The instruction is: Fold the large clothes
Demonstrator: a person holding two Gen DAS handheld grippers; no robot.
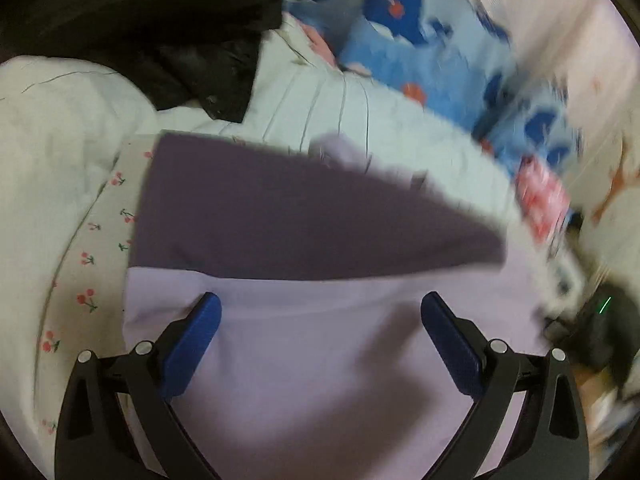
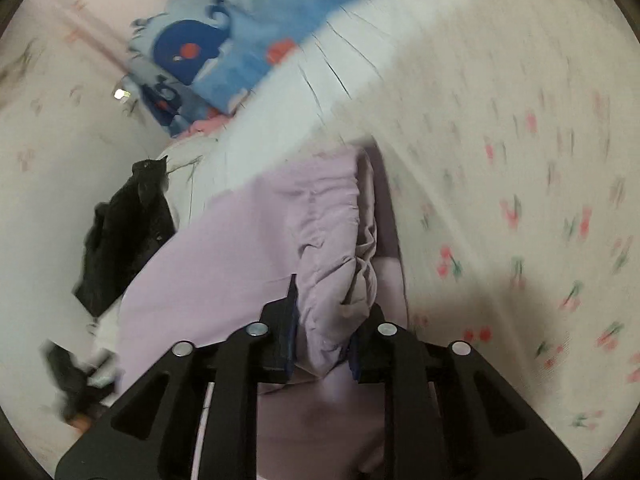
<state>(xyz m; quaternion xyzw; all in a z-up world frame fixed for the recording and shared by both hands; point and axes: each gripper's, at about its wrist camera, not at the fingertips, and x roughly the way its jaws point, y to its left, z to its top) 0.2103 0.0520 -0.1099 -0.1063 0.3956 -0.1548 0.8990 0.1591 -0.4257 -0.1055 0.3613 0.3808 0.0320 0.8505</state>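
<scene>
Now right tongs [image 2: 324, 320] pinch the lilac garment's [image 2: 240, 240] bunched edge; left tongs [image 1: 320, 320] gape.

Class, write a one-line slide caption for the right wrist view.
Right gripper shut on a bunched fold of the lilac garment over a cherry-print bedsheet.

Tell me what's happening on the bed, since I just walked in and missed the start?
A person with two handheld grippers is folding a lilac garment on a cherry-print sheet. The right gripper is shut on a bunched edge of it. The left gripper hovers open over the flat part, with nothing between its fingers. A black garment and a whale-print blue cloth lie further back.
</scene>
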